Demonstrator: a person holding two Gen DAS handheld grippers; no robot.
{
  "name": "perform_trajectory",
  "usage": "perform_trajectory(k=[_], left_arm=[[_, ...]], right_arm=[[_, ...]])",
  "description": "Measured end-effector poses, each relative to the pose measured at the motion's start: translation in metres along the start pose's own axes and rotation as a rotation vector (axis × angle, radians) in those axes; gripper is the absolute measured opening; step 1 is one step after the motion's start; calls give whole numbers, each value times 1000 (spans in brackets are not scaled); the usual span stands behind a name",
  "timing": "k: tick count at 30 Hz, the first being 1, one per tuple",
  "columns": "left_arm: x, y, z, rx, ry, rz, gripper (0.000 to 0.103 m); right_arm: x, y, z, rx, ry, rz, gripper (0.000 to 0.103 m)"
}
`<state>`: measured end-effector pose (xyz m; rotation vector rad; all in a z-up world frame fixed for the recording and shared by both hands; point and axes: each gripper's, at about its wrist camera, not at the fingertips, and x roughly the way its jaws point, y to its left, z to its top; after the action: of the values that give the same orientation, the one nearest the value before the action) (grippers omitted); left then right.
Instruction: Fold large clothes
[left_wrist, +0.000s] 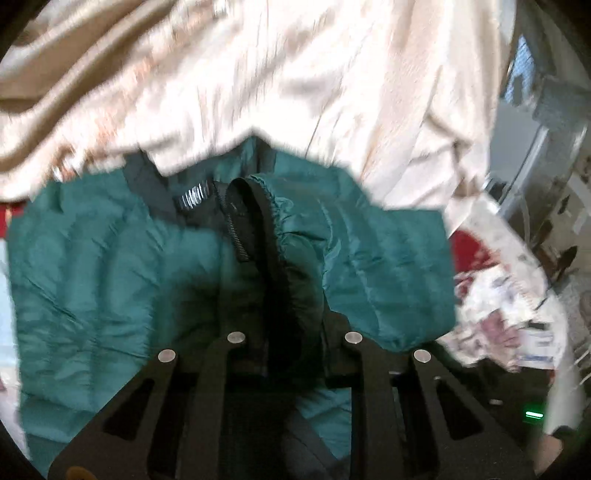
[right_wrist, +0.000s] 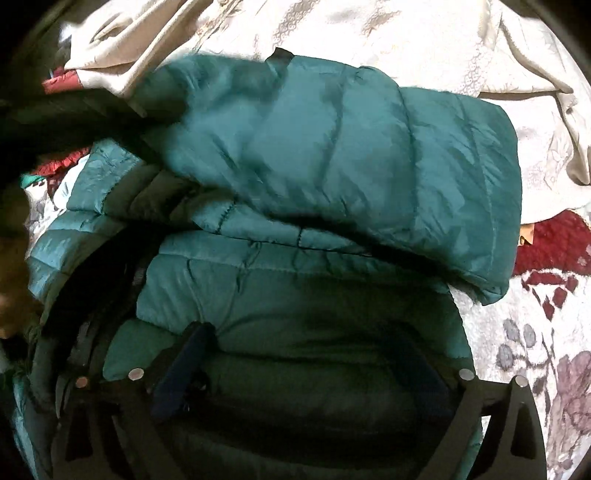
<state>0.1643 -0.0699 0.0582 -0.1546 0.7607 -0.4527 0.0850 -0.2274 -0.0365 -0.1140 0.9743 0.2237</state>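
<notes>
A teal quilted puffer jacket (left_wrist: 110, 266) lies on a bed and fills the lower half of the left wrist view. My left gripper (left_wrist: 291, 325) is shut on a raised fold of its black-lined zipper edge (left_wrist: 258, 221), and the fabric hides the fingertips. In the right wrist view the jacket (right_wrist: 332, 155) lies folded over itself, one padded part across another. My right gripper (right_wrist: 310, 354) stands open low over the near part of the jacket. Its left finger (right_wrist: 188, 354) touches the padding, and the pads grip nothing.
A cream patterned blanket (left_wrist: 258, 74) (right_wrist: 406, 33) lies crumpled behind the jacket. A red and white floral bedspread (right_wrist: 546, 332) (left_wrist: 491, 288) shows to the right. Room furniture (left_wrist: 554, 110) stands past the bed's right side. A dark blurred shape (right_wrist: 55, 118) sits at the left.
</notes>
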Motion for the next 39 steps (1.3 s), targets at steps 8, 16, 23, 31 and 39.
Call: perform_trajectory(k=[8,16,23,31,39], left_arm=[[-89,90,5,-99,-77,133,18],[-55,167,-32,-348,140,237,28],[-126,123,-3,-226,-203,460,66],[-41,134,-16,-182,45,518,60],[-1,143,-43,-155,158,591,64]], right_arm=[[1,-1,2,2,1,5,103],[-8,-18,18,31,61,69,100],[-75,-81,67,231,-245,61,95],[-16,-43,108,76,-202,112,51],[43,-60,104,111,16,27,52]])
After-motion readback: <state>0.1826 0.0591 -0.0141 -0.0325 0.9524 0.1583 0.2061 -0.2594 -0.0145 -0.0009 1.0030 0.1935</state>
